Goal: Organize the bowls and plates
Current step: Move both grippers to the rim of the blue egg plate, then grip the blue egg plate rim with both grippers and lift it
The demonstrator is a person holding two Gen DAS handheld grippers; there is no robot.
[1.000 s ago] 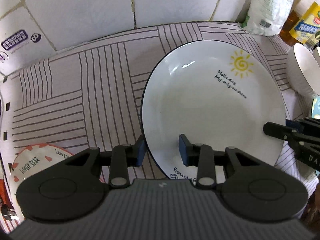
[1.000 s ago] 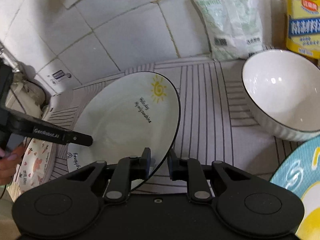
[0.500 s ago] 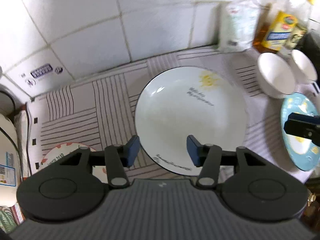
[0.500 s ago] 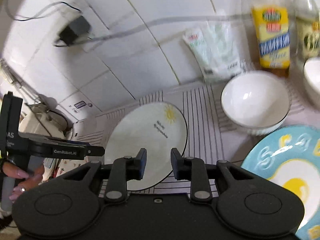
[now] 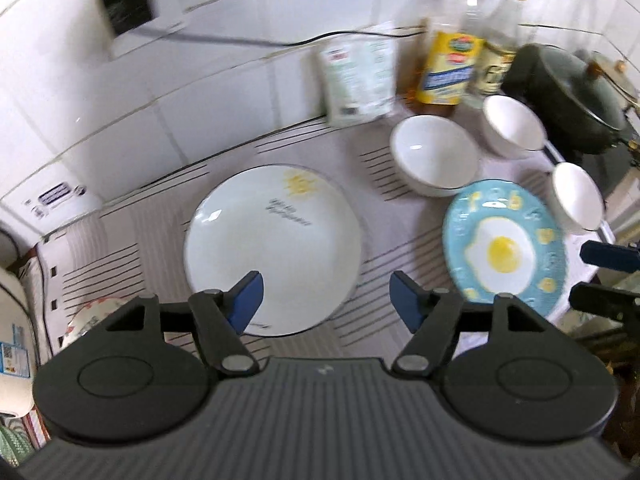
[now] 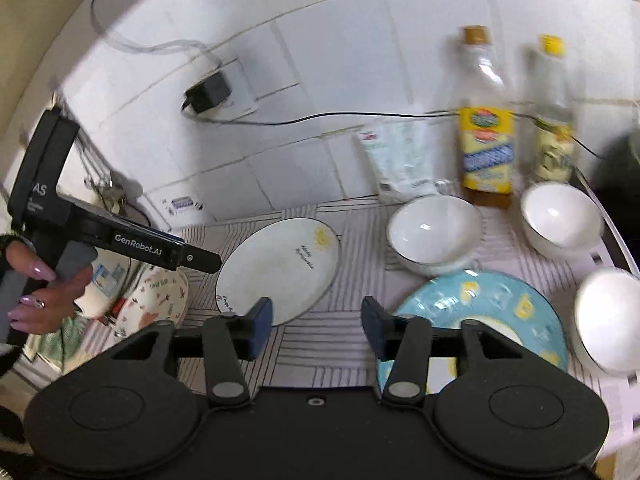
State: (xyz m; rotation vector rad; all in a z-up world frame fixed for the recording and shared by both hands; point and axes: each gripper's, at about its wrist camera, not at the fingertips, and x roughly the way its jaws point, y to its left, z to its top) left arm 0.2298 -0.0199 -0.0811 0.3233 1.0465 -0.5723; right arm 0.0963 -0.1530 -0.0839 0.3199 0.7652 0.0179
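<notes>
A white plate with a sun drawing (image 5: 276, 248) lies flat on the striped mat (image 5: 132, 264); it also shows in the right wrist view (image 6: 276, 272). A blue plate with a fried-egg picture (image 5: 504, 244) (image 6: 480, 312) lies to its right. Three white bowls (image 5: 434, 156) (image 5: 512, 126) (image 5: 576, 196) stand behind and right of it. A small heart-patterned plate (image 6: 160, 300) lies at the left. My left gripper (image 5: 326, 306) is open and empty, raised above the sun plate's near edge. My right gripper (image 6: 316, 328) is open and empty, raised between the two plates.
Oil bottles (image 6: 486, 136) (image 6: 554, 120) and a white bag (image 6: 400, 164) stand against the tiled wall. A dark pot (image 5: 568, 96) sits at the far right. A charger and cable (image 6: 208, 92) hang on the wall. The left gripper's body (image 6: 120, 240) shows in the right wrist view.
Both grippers have let go of the sun plate, opened wide and pulled up and back. The plate now lies flat on the mat, and more of the counter is in view.
</notes>
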